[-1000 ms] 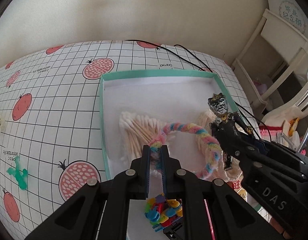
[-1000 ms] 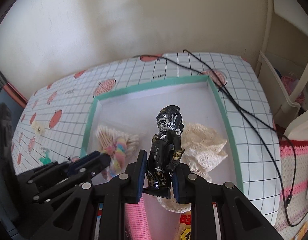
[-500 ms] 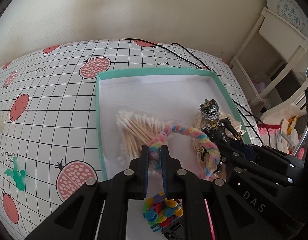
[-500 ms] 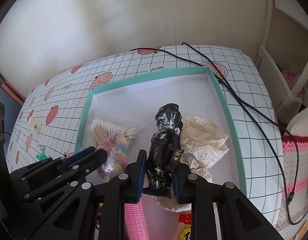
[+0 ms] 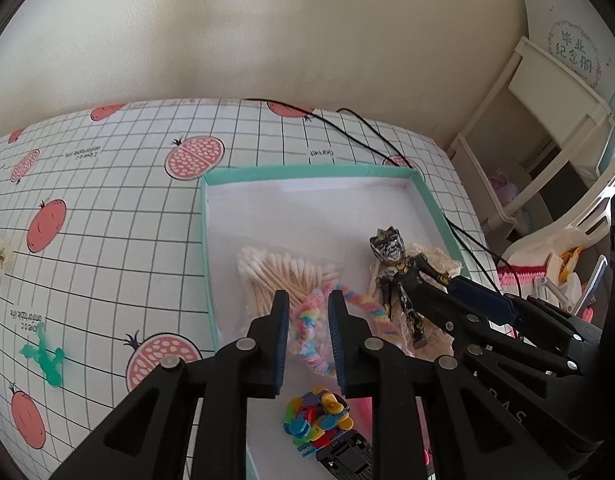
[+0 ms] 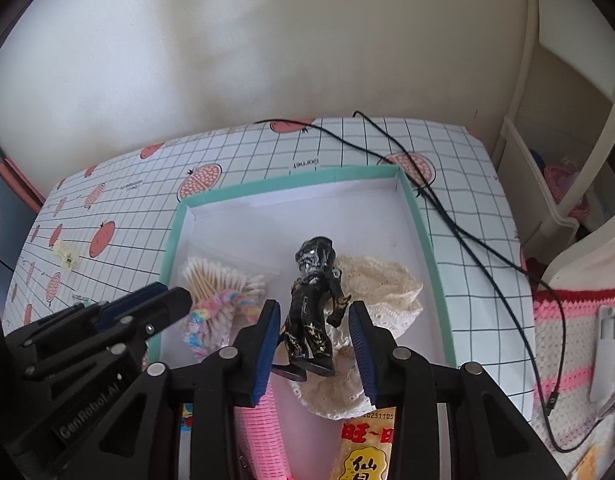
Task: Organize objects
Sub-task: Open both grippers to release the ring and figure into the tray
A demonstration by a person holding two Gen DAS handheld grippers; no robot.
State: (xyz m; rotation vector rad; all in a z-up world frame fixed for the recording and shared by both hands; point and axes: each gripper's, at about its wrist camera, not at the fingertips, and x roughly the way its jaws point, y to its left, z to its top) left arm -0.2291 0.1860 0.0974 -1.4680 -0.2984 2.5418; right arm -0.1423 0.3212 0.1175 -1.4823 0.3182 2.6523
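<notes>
Figure (image 6: 313, 308): black-and-gold toy lying on the lace cloth (image 6: 381, 300) inside the teal tray (image 6: 423, 236), long axis running away from the right gripper (image 6: 313, 350).
Right jaws: wide, straddling its legs, apart.
Left gripper (image 5: 307, 344): parted, over the pastel rope (image 5: 313, 332).

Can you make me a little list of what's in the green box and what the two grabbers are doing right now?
box: teal-rimmed tray on the fruit-print tablecloth
left gripper: open, above the rainbow rope
right gripper: open, either side of the figure, not squeezing it
figure: lying on the lace cloth
rope: lying partly on the cotton swabs
also in box: colourful clips, pink roll
outside box: green toy, black cable
</notes>
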